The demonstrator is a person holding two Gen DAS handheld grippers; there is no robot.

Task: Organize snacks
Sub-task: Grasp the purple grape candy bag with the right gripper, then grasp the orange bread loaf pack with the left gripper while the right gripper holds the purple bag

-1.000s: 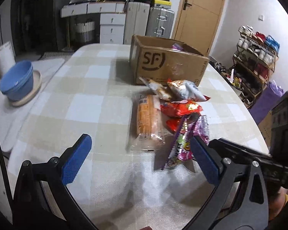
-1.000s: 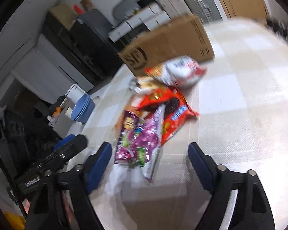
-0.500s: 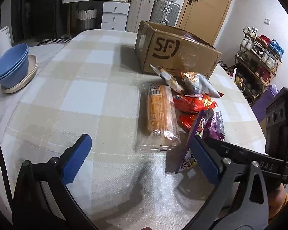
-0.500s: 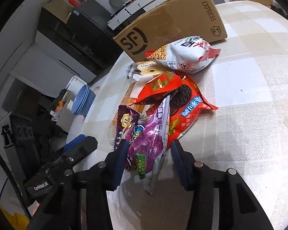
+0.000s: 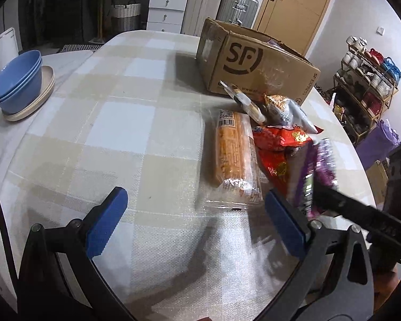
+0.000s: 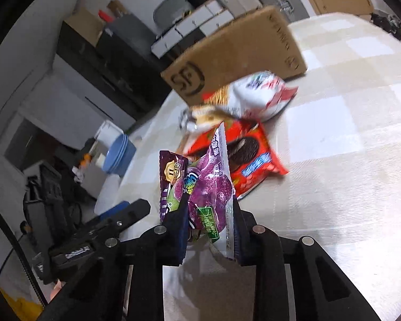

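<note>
Checked tabletop (image 5: 125,123) filled the left view, where the left gripper (image 5: 197,222) hung wide open over bare cloth, snacks piled at two o'clock. Right view: the right gripper (image 6: 209,230), open a second earlier, had clamped the purple candy bag (image 6: 208,187) and lifted it; the cardboard box (image 6: 235,53) at twelve o'clock likely came next.
</note>
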